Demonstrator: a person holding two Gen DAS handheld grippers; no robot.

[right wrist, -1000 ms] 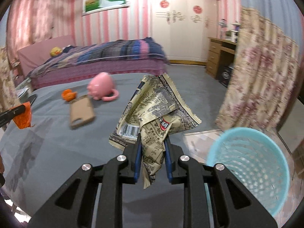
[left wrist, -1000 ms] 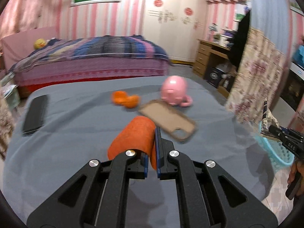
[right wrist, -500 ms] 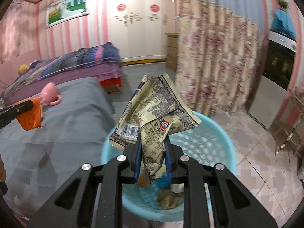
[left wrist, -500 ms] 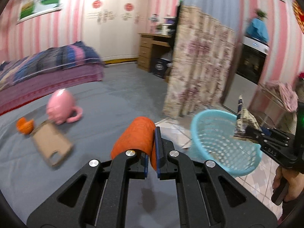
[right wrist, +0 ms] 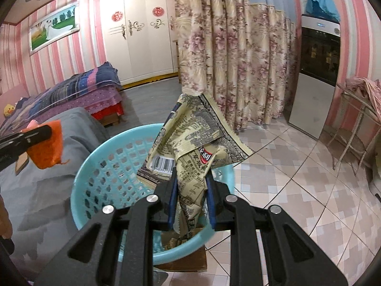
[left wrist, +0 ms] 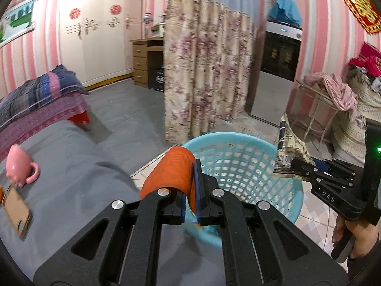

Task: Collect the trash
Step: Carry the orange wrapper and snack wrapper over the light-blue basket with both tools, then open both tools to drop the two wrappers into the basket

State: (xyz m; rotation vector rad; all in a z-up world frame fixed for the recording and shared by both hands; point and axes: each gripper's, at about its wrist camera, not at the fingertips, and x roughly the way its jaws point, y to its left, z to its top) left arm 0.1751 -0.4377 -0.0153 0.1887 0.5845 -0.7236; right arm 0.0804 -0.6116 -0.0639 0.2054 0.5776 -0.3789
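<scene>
Hovered over the blue mesh basket (right wrist: 100, 164): left gripper (left wrist: 190, 190) jaws pinching orange peel (left wrist: 173, 174), right gripper (right wrist: 190, 186) jaws pinching crumpled snack wrapper (right wrist: 197, 138).

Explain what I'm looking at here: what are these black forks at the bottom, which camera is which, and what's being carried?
No robot arm here. A person holds a two-finger tool in each hand, with a fisheye camera on each looking along its fingers.

The left view shows the left tool shut on an orange peel; at its right edge you see the right tool and the hand holding it.

The right view shows the right tool shut on a crumpled wrapper.

Both hang over a blue basket on the tiled floor, some trash already inside.

On the grey bed beside it lie a pink mug and a phone case.
</scene>
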